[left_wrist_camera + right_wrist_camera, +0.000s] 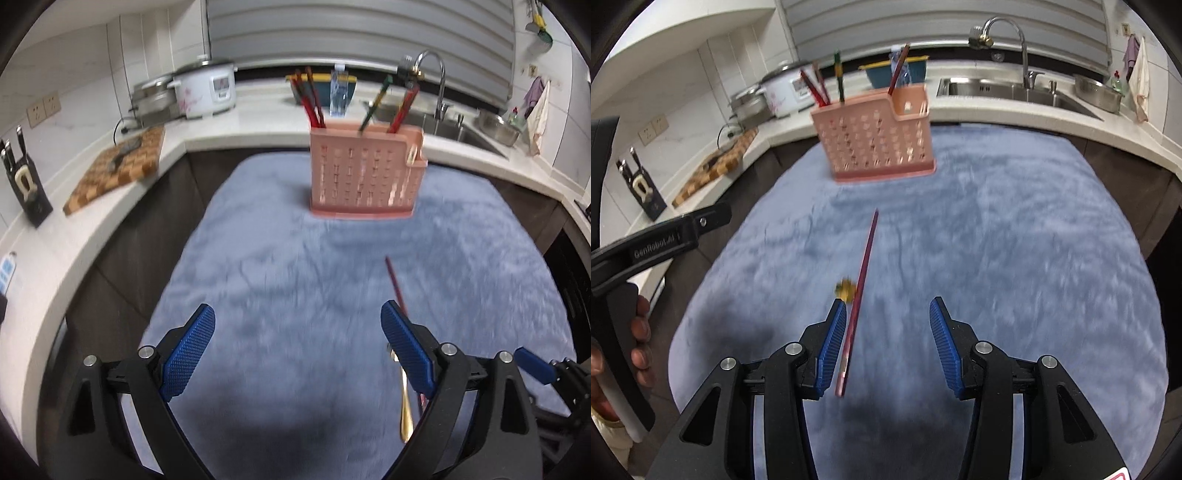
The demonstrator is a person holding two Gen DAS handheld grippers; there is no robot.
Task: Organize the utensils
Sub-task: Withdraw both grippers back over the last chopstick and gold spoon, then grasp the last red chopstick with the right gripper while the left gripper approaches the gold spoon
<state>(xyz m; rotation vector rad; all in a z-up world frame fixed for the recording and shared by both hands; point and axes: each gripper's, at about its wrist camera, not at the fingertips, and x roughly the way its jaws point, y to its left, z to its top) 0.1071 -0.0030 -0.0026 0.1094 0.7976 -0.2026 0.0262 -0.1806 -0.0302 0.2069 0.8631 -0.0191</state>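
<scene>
A pink perforated utensil holder point(365, 173) stands on the blue cloth point(280, 266) and holds several red and green chopsticks; it also shows in the right wrist view point(875, 140). A red chopstick point(858, 299) lies on the cloth, with a gold utensil point(846, 290) partly hidden behind my right gripper's left finger. In the left wrist view the chopstick point(397, 286) and the gold utensil point(404, 402) lie beside my right finger. My left gripper point(297, 325) is open and empty. My right gripper point(888, 317) is open, over the chopstick's near end.
The white counter point(110, 206) holds a checkered cutting board point(118, 168), a knife block point(26, 184) and a rice cooker point(205, 90). A sink point(1008, 90) with a faucet point(1015, 40) is at the back right. A blue basin point(895, 72) stands behind the holder.
</scene>
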